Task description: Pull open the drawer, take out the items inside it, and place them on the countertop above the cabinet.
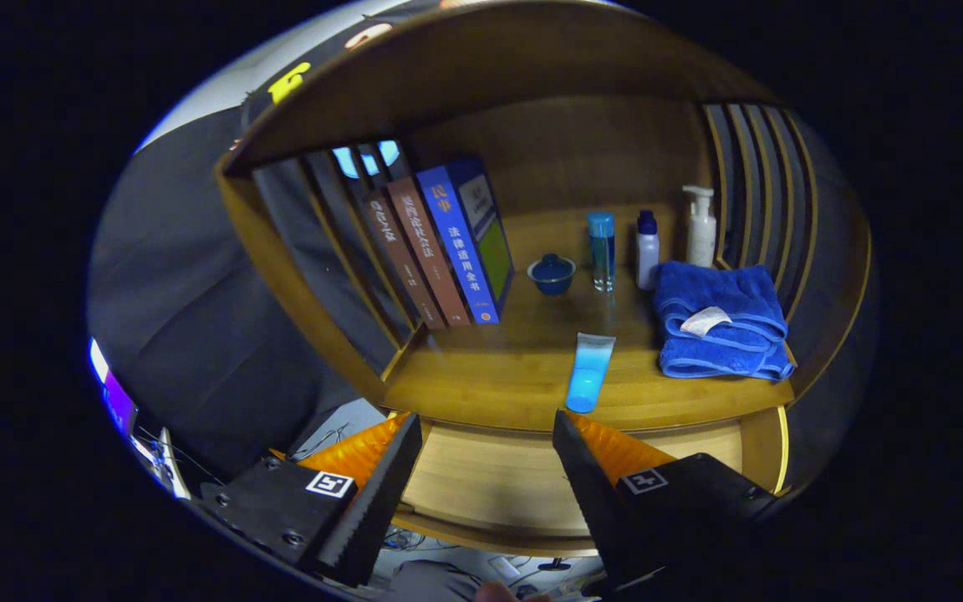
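Note:
A wooden cabinet stands ahead of me, its countertop [523, 343] at mid height under a curved hood. Below the countertop's front edge the drawer [490, 485] is pulled out, and the part of its wooden bottom that I see between my fingers is bare. A blue tube [588, 372] lies on the countertop near its front edge, cap toward me, just beyond my right finger. My gripper [486, 435] hovers over the drawer, open, with nothing between its fingers.
On the countertop, several books [448, 247] lean at the left. A small blue lidded cup [551, 273], a clear blue bottle [602, 249], a small white bottle [647, 249] and a pump bottle [700, 226] stand at the back. A folded blue towel [720, 322] lies at the right. Slatted side walls flank the countertop.

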